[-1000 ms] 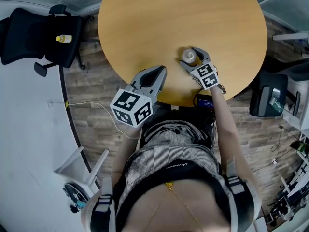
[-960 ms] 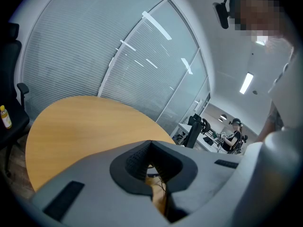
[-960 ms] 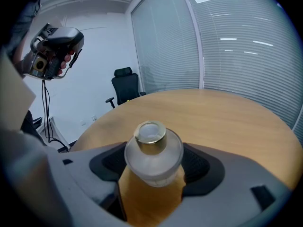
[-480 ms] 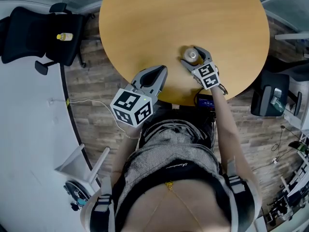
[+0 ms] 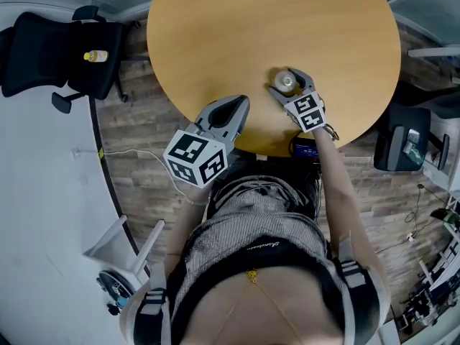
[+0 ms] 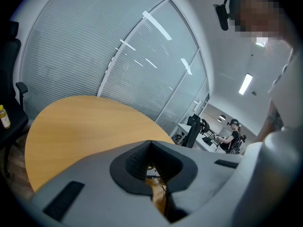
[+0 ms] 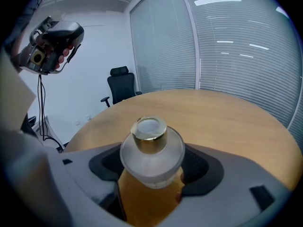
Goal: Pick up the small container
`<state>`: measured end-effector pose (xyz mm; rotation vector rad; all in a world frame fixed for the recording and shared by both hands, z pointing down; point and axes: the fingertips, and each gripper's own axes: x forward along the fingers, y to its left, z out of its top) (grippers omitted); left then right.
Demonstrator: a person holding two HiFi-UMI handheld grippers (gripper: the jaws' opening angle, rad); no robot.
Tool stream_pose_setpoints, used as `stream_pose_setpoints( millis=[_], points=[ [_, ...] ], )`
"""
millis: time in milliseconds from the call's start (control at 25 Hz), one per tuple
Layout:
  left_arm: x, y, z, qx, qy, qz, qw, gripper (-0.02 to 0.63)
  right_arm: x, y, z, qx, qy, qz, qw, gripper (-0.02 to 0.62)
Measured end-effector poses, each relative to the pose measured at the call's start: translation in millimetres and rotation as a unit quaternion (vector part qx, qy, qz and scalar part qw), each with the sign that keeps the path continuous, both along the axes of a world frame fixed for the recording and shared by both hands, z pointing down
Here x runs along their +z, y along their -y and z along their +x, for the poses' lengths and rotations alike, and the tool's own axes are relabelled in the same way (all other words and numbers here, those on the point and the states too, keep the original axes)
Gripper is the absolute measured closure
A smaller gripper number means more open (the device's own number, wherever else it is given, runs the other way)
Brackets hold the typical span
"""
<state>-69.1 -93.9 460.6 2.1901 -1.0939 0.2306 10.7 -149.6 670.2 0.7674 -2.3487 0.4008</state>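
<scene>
The small container (image 5: 287, 82), a frosted round jar with a gold cap (image 7: 150, 128), stands near the front edge of the round wooden table (image 5: 273, 20). My right gripper (image 5: 284, 79) is shut on it, and both dark pads press its sides in the right gripper view (image 7: 152, 163). My left gripper (image 5: 240, 105) hangs over the table's front edge, left of the container and apart from it. Its jaws are shut with nothing between them (image 6: 151, 144).
A black office chair (image 5: 57, 49) with a small yellow bottle (image 5: 95, 57) on its seat stands left of the table. A dark bin (image 5: 402, 149) sits on the floor at the right. A white cable (image 5: 136, 157) lies on the wooden floor.
My right gripper and the container between its jaws have shifted very slightly to the right. The left gripper has stayed where it was.
</scene>
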Motion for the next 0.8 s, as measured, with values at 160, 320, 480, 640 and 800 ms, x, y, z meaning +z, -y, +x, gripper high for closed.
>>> stream_pose_setpoints(
  millis=[160,320,480,640,800],
  points=[
    [-1.6,1.7,2.3,0.001,-0.002,0.004,1.0,0.6,-0.4,0.9,-0.8,0.001,-0.003,0.004,1.0,0.255],
    [-3.6,2.0,2.8,0.003,-0.004,0.006,1.0,0.6,-0.1,1.1,-1.5,0.002,-0.005,0.007,1.0,0.255],
    [-6.5,0.9,5.2,0.005,-0.007,0.01,0.9999,0.6,-0.2,0.3,-2.2,-0.001,-0.002,0.006,1.0,0.255],
    [-7.8,0.0,9.8,0.008,-0.008,0.009,0.9999,0.6,0.6,-0.3,-1.0,-0.007,-0.004,0.005,1.0,0.255],
    [-8.9,-2.0,15.7,0.011,-0.012,0.009,0.9998,0.6,-0.1,-1.1,0.5,-0.015,-0.008,0.003,1.0,0.255]
  ],
)
